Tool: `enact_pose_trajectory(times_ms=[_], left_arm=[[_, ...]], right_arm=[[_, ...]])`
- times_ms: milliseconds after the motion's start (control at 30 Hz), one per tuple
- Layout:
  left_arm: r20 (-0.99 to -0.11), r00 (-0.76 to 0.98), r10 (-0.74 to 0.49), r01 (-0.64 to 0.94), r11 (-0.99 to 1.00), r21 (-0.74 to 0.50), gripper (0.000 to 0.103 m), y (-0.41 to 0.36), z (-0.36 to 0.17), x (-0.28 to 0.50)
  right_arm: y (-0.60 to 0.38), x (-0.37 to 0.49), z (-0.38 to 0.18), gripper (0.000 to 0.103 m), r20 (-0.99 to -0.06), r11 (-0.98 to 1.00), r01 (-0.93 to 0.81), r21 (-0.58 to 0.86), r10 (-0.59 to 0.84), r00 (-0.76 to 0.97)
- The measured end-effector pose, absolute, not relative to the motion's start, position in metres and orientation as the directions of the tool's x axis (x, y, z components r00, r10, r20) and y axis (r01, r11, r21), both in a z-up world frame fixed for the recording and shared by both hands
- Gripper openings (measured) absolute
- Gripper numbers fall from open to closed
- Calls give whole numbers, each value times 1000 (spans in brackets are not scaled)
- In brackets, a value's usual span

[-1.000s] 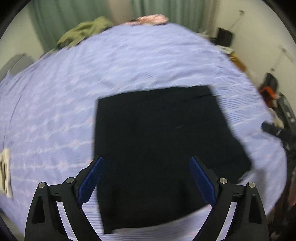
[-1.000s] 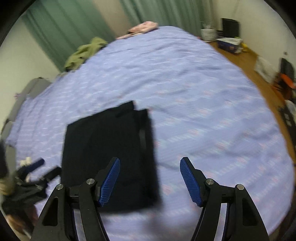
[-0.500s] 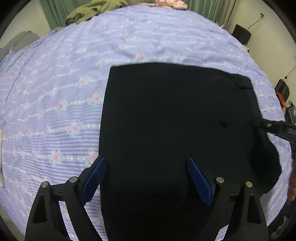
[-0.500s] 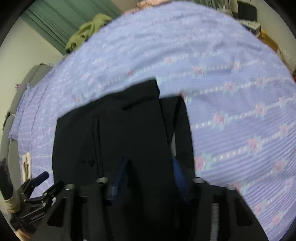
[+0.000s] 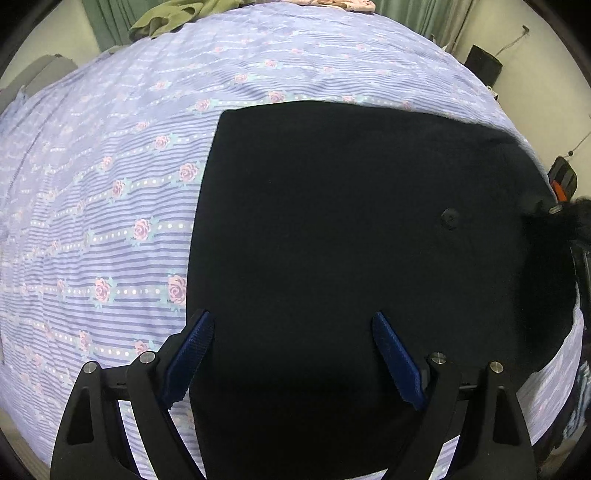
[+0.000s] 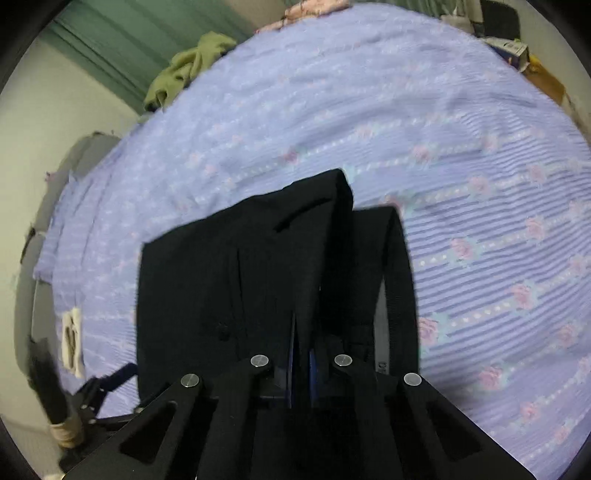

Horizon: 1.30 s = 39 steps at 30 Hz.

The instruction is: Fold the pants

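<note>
Black folded pants lie flat on the purple flowered bedspread. My left gripper hangs open just over their near left part, the left blue pad above the pants' left edge, with no cloth pinched. In the right wrist view my right gripper is shut on the right edge of the pants, and a ridge of black cloth rises from between the pads. A belt loop strip stands up beside it. The left gripper shows at the pants' far left corner.
A green garment and a pink one lie at the far end of the bed. A small white item rests on the bedspread left of the pants. A dark furry cuff is at the lower left. Room clutter stands right of the bed.
Both grippers have come down closer to the pants. My right gripper slid left over the pants' right edge and shut on the cloth. The left one stayed open.
</note>
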State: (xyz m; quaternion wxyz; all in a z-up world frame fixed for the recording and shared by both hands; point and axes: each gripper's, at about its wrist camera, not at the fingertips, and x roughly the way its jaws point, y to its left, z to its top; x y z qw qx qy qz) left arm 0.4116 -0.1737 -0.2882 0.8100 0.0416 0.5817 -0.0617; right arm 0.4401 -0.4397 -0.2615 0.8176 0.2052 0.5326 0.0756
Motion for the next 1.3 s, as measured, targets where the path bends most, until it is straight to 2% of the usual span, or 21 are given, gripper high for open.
enact_pose_trajectory(times_ms=[100, 267, 333, 400, 467, 633, 733, 800, 1000, 1067, 1300], left_arm=[[-940, 337, -55, 174, 985, 5, 88, -181, -283, 406], [-951, 308, -22, 212, 976, 46, 88, -197, -292, 402], [-947, 321, -6, 215, 974, 66, 88, -200, -290, 398], [-947, 321, -2, 215, 974, 71, 88, -201, -288, 396], [-946, 323, 3, 216, 973, 77, 88, -201, -287, 394], [-945, 326, 15, 211, 973, 88, 90, -194, -283, 374], [-946, 323, 16, 202, 976, 86, 90, -187, -282, 368], [-945, 325, 25, 191, 977, 92, 90, -187, -280, 364], [-932, 357, 56, 227, 963, 145, 90, -201, -273, 352], [-930, 363, 63, 228, 961, 154, 90, -204, -273, 351], [-928, 368, 51, 227, 964, 142, 90, -211, -275, 363]], right_arm=[[-445, 415, -230, 6, -810, 936, 46, 349, 276, 518], [-471, 433, -293, 7, -906, 943, 162, 291, 217, 364], [-476, 431, -295, 19, -909, 948, 175, 267, 187, 374], [-475, 427, -289, 46, -916, 965, 179, 191, 110, 385], [-476, 422, -285, 57, -923, 972, 180, 149, 71, 377], [-481, 390, -266, 59, -926, 983, 176, 48, -23, 378], [-487, 364, -251, 61, -903, 976, 184, 114, 25, 429], [-488, 356, -248, 75, -887, 968, 176, 180, 83, 454], [-484, 371, -277, 75, -860, 920, 207, 333, 206, 466], [-481, 377, -288, 75, -863, 914, 214, 343, 217, 456], [-491, 369, -332, 75, -818, 817, 231, 528, 417, 396]])
